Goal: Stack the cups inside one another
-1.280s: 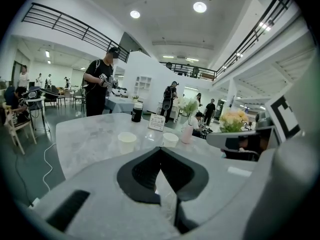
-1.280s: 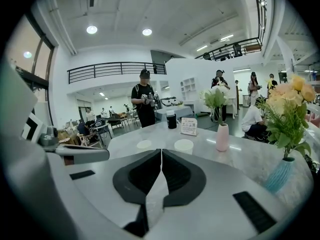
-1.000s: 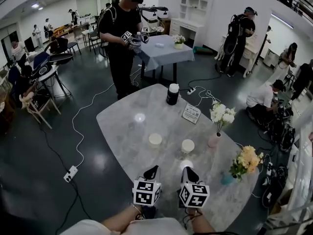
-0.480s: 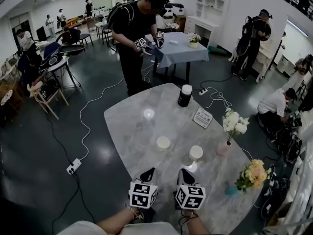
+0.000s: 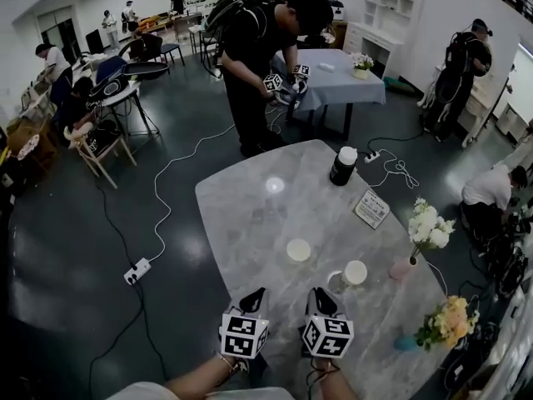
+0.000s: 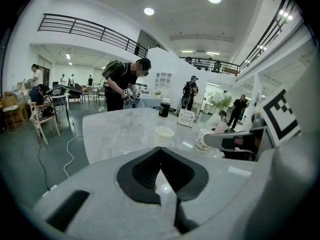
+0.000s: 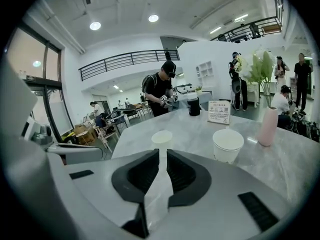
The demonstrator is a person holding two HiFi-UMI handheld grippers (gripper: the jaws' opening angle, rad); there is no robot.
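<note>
Cups (image 5: 298,250); yellow flowers (image 5: 450,319), head view only

On the marble table (image 5: 241,215): two cups, middle cup (image 5: 298,250) and edge cup (image 5: 356,272); two flower vases, pink vase (image 5: 402,267), teal vase (image 5: 405,342); one black canister (image 5: 342,167); one sign card (image 5: 371,208).

- counter (image 5: 250,215): grey marbled top with a rounded, irregular outline.
- first paper cup (image 5: 298,250): pale, standing near the middle.
- second paper cup (image 5: 356,272): white, mouth up, right of the first and apart from it.
- black canister (image 5: 342,166): white lid, at the far edge.
- sign card (image 5: 371,208): upright, between canister and pink vase.
- pink vase (image 5: 404,267): white flowers, right edge.
- teal vase (image 5: 405,342): yellow flowers, near right corner.
</note>
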